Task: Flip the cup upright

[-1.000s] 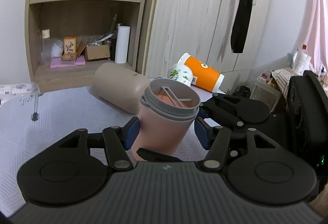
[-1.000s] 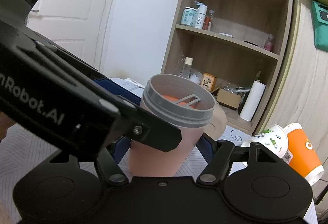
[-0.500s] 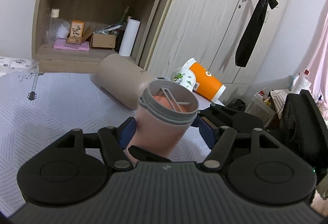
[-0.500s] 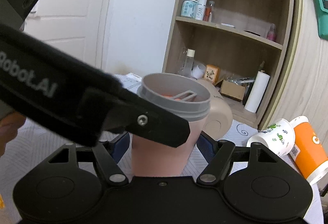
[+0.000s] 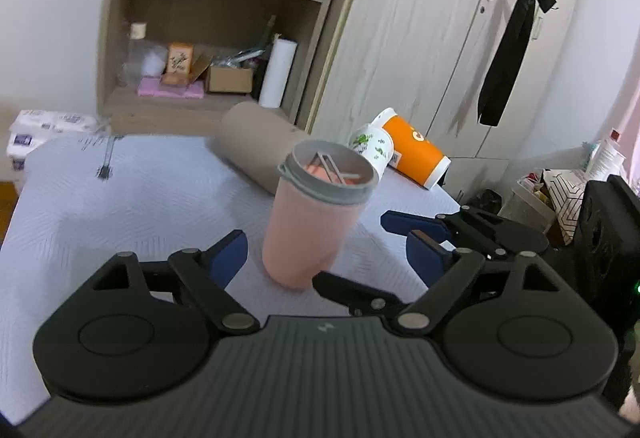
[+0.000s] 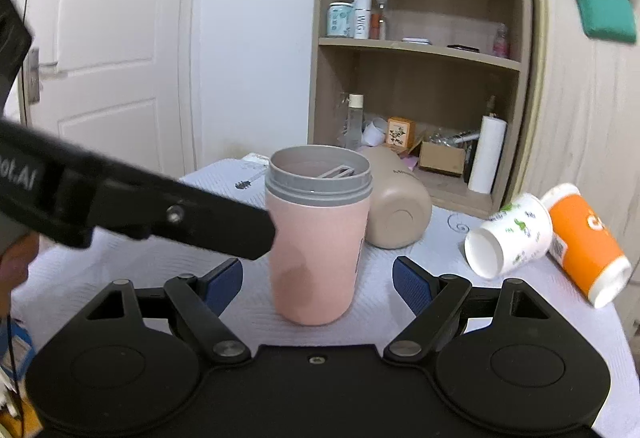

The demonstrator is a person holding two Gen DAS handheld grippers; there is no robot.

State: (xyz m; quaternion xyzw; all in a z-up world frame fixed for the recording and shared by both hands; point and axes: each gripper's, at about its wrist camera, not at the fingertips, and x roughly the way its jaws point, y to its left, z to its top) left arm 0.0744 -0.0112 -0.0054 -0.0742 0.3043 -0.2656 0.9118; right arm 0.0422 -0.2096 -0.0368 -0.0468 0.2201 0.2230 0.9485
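A pink cup with a grey rim [image 5: 312, 222] stands upright, mouth up, on the pale patterned tablecloth [image 5: 120, 205]. It also shows in the right wrist view [image 6: 316, 250]. My left gripper [image 5: 320, 250] is open, its blue pads apart on either side of the cup and not touching it. My right gripper [image 6: 318, 278] is open too, pads clear of the cup's sides. The left gripper's arm crosses the right wrist view at the left.
A beige bottle [image 6: 396, 209] lies on its side behind the cup. A white printed paper cup [image 6: 508, 230] and an orange cup [image 6: 584, 238] lie on their sides at the right. A wooden shelf unit [image 5: 208, 17] stands behind the table.
Both grippers have opened and let go of the pink cup, which now stands on the table. Both have drawn back a little from it.
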